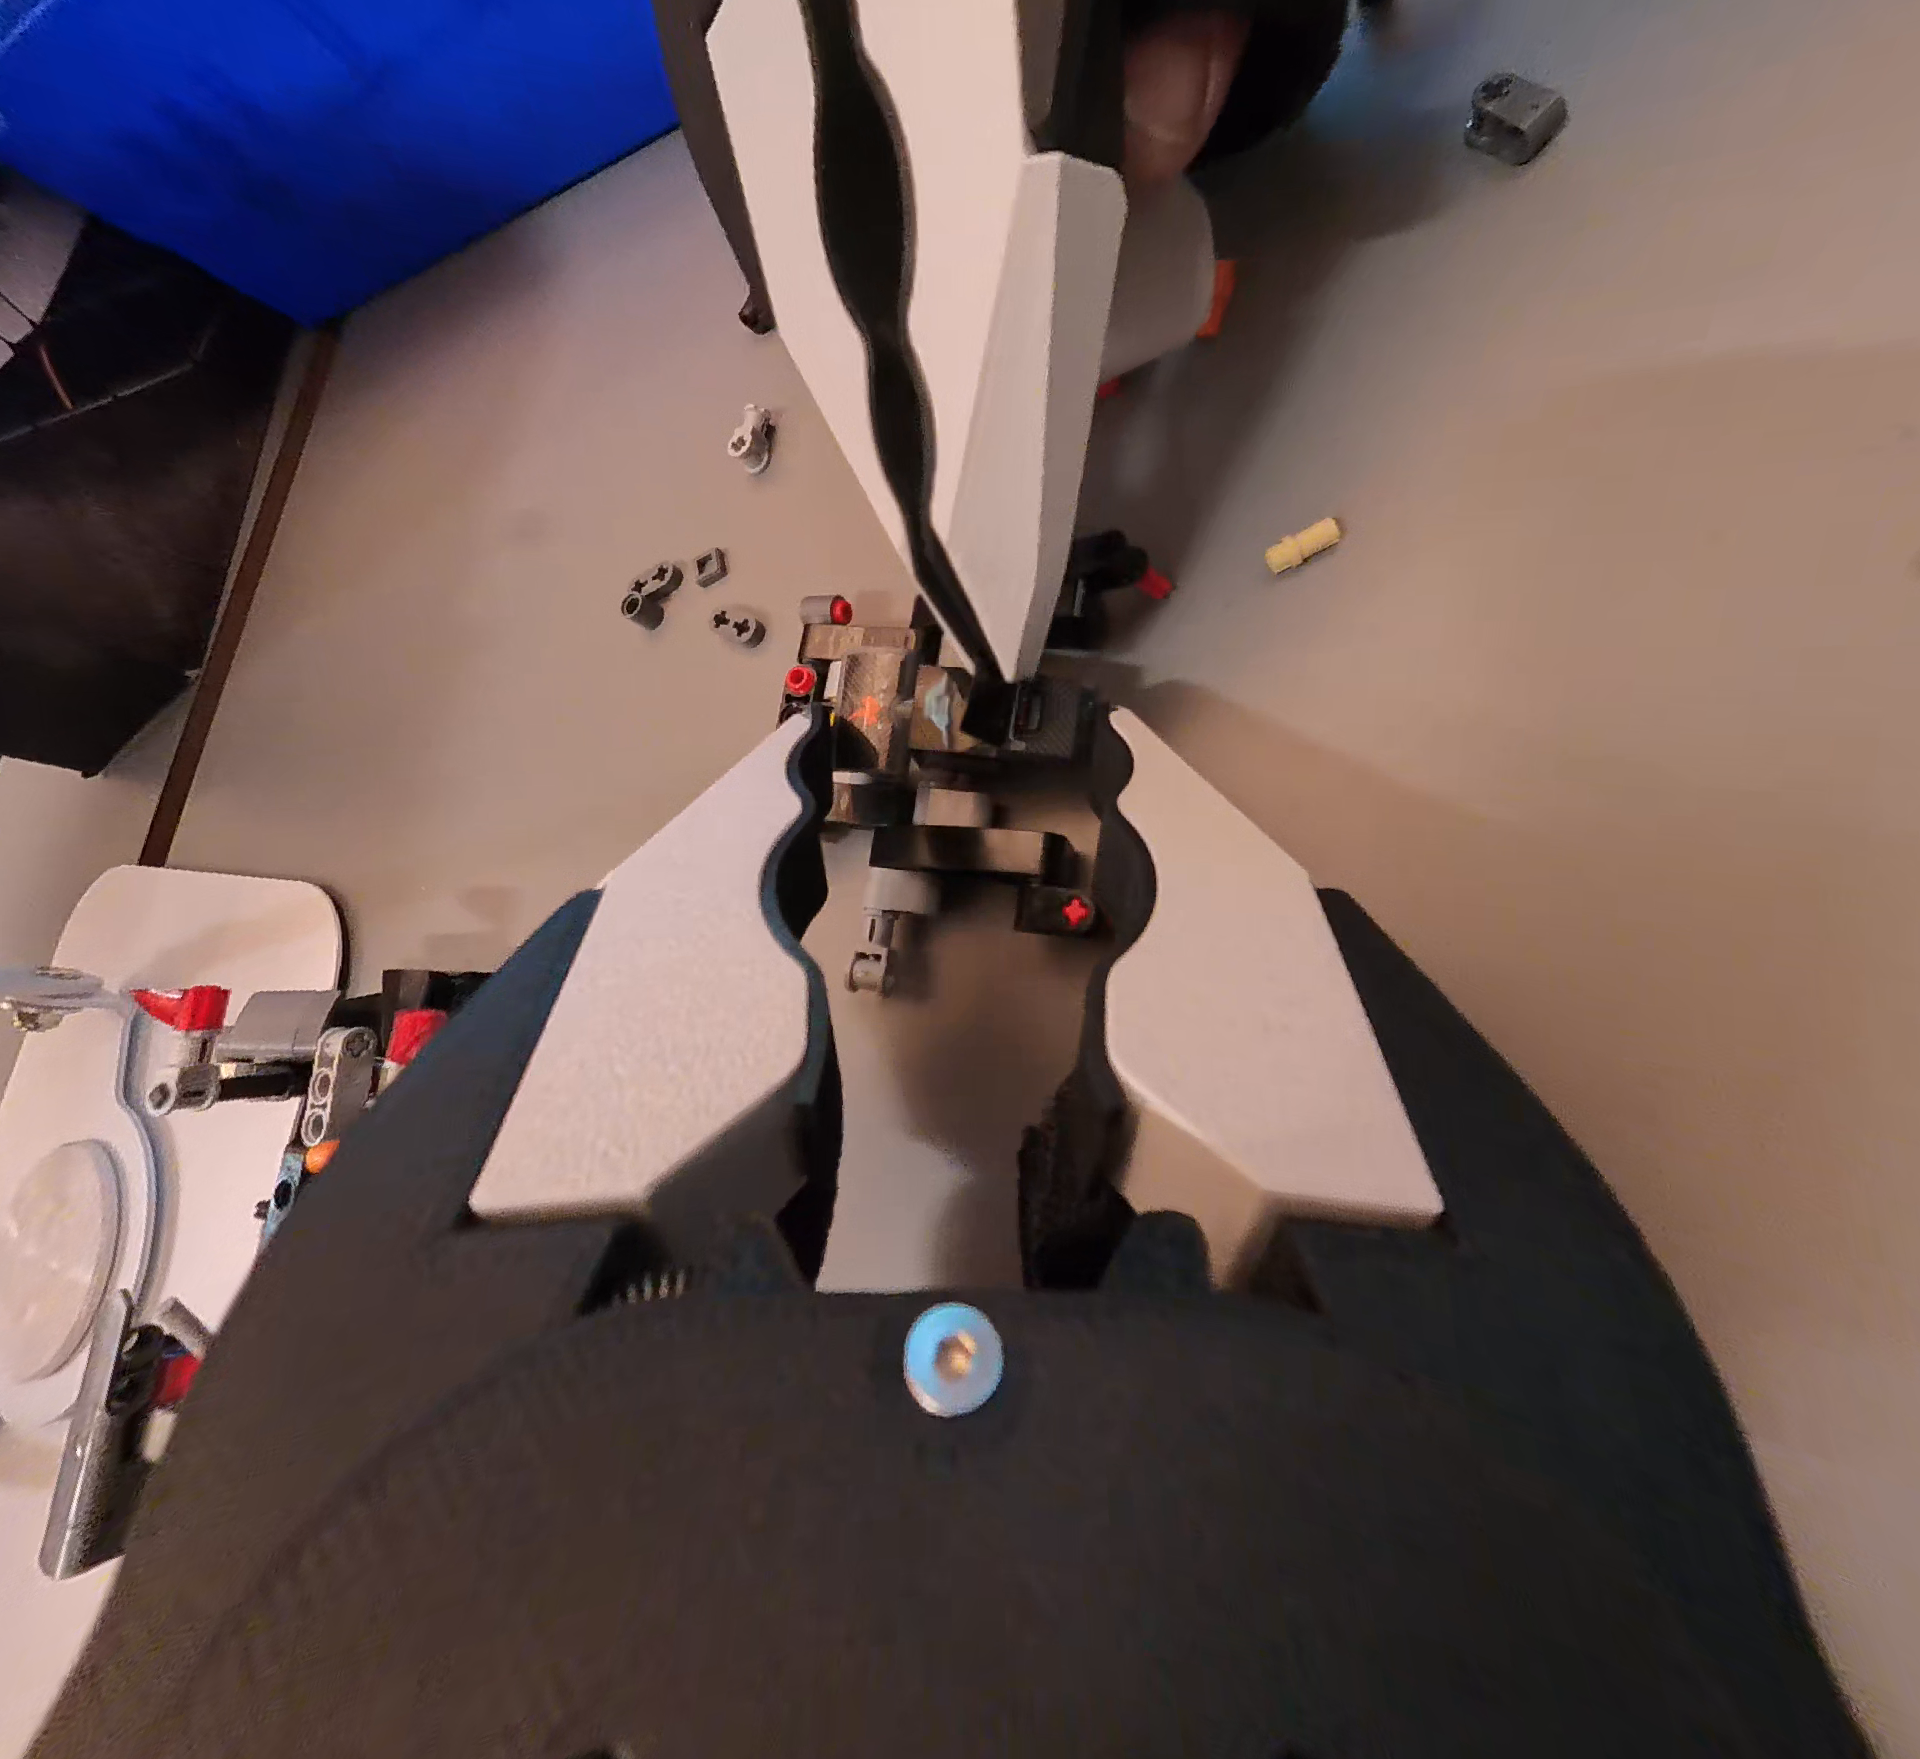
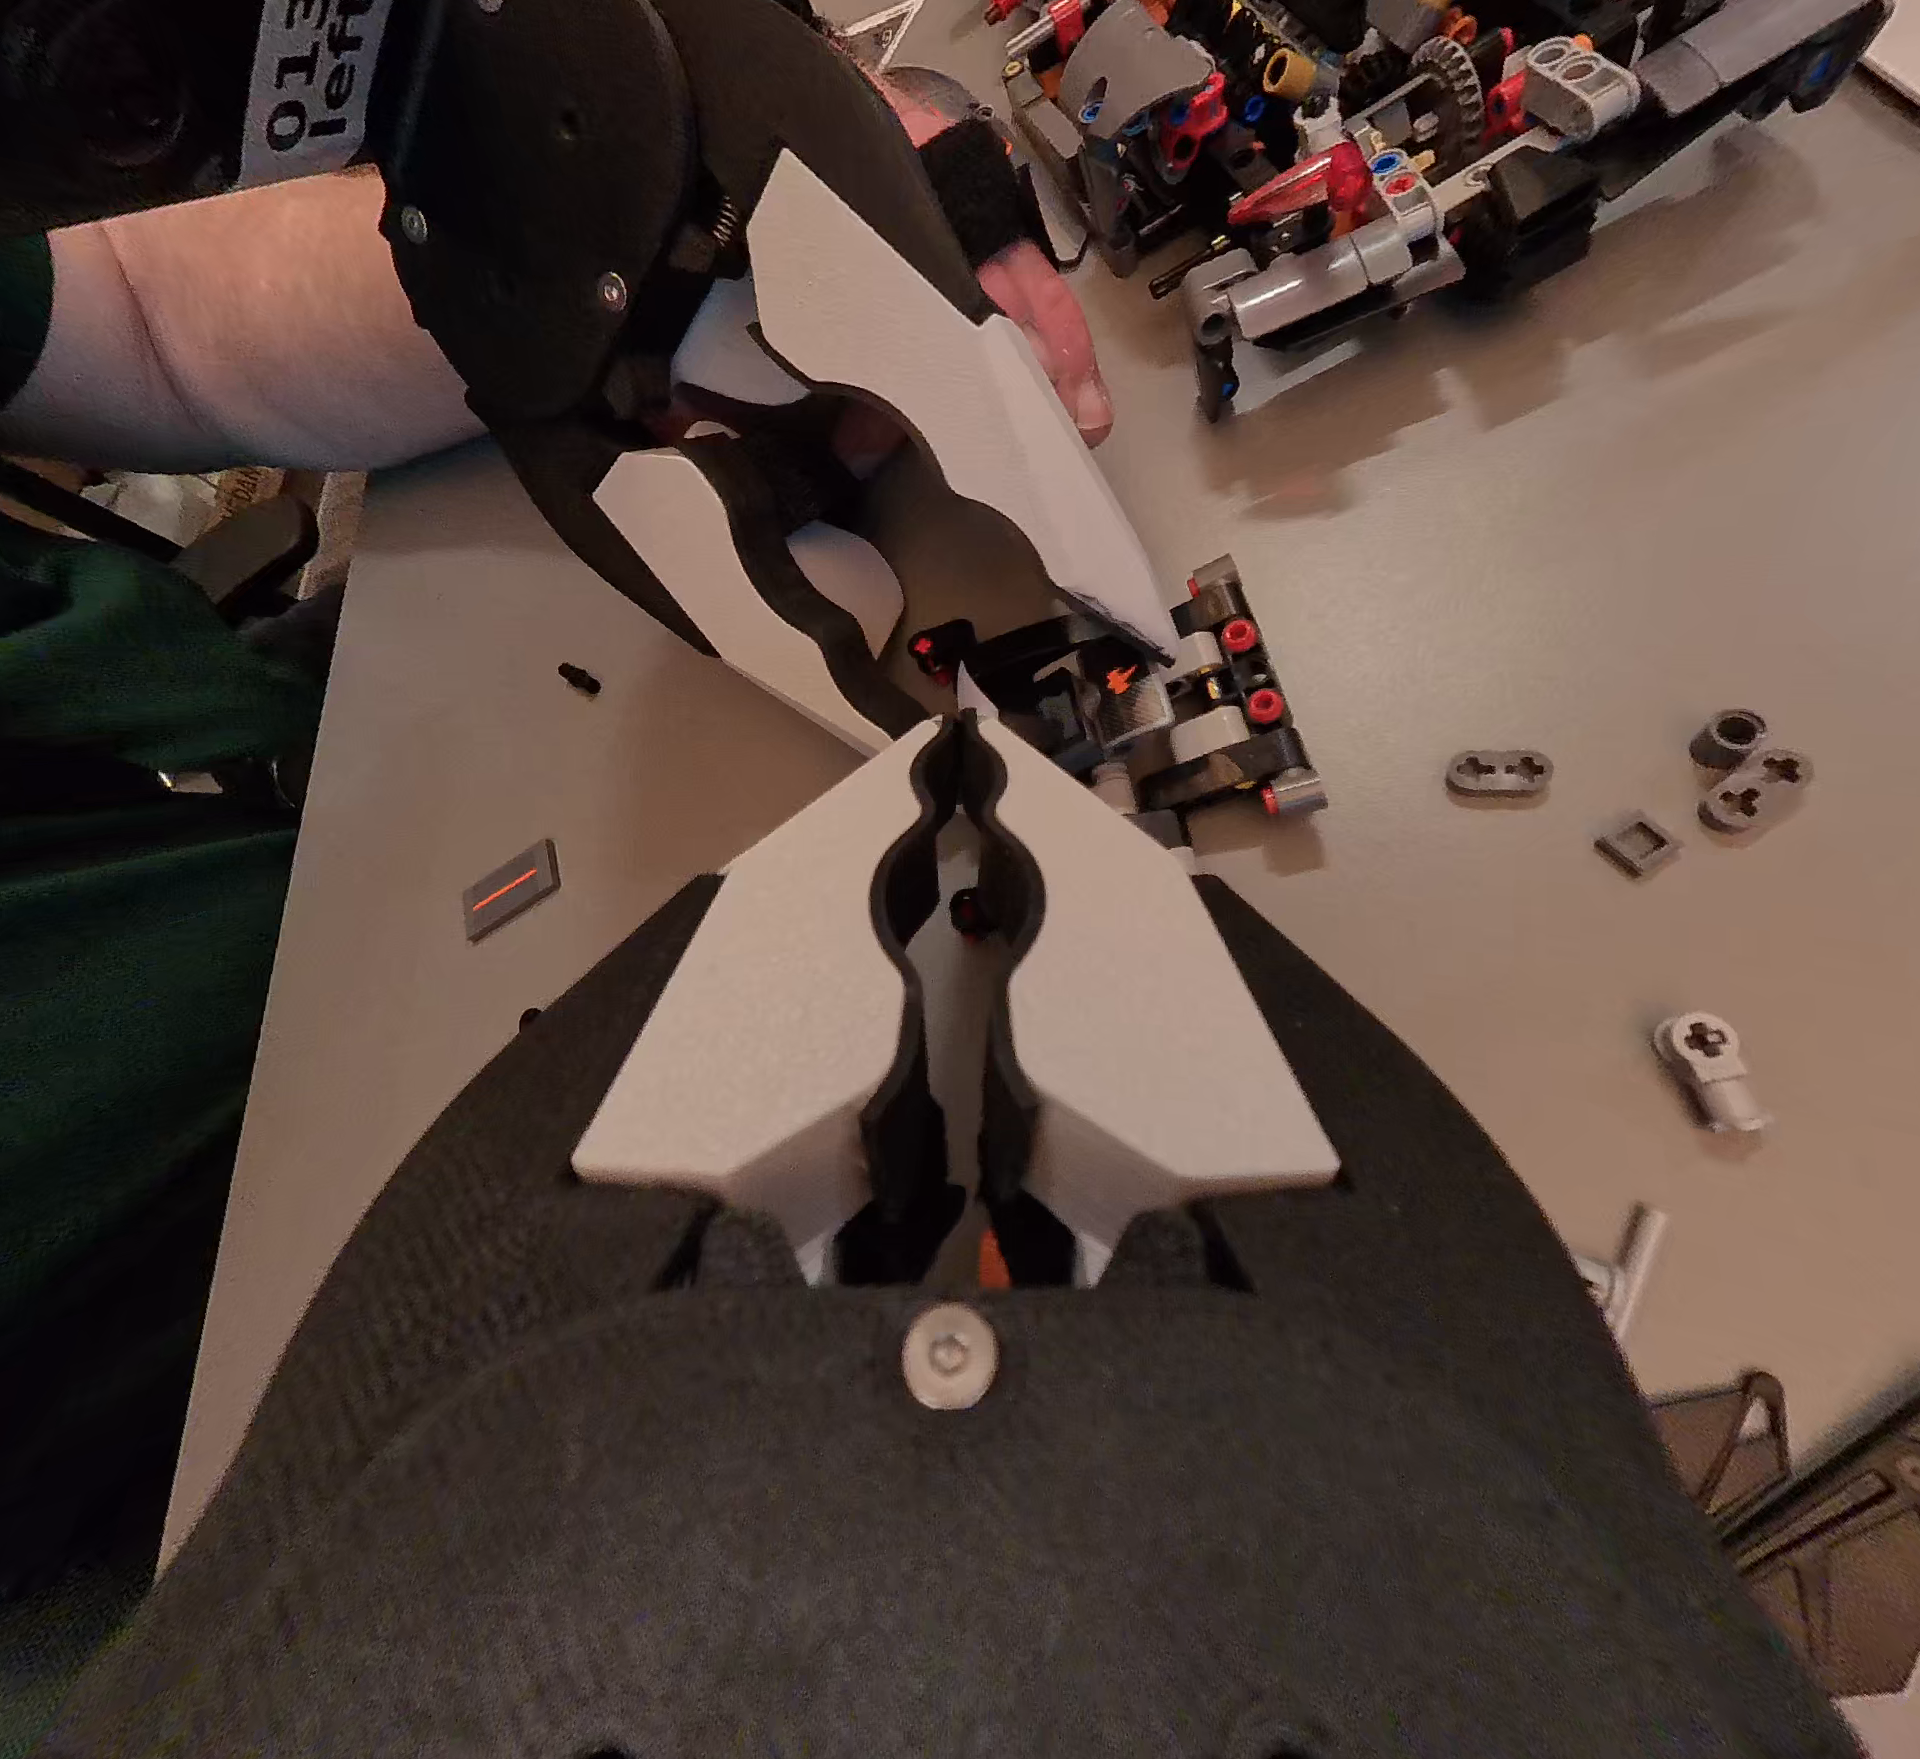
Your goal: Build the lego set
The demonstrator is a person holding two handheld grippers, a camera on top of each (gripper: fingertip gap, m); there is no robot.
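Note:
A small black and grey lego sub-assembly (image 1: 935,774) with red pins rests on the beige table (image 1: 1558,774). My left gripper (image 1: 961,743) has its fingers closed on the two sides of it. My right gripper (image 1: 987,681) comes down from above, shut on a small black piece (image 1: 987,717) that touches the top of the sub-assembly. In the right wrist view my right gripper (image 2: 961,733) is shut, with its tips at the sub-assembly (image 2: 1195,712). The left gripper (image 2: 1034,681) reaches in from the upper left.
A large part-built lego model (image 2: 1403,47) stands at the back right. Loose grey pieces (image 2: 1496,771) (image 2: 1709,1070), a dark tile with an orange line (image 2: 509,888) and a tan pin (image 1: 1304,546) lie around. A blue object (image 1: 312,47) and the table edge (image 1: 239,587) are at left. Only a small space, under 4 cm, lies between the two pairs of fingers. My left gripper's tips are some 15 cm from the large part-built lego model (image 2: 1403,47).

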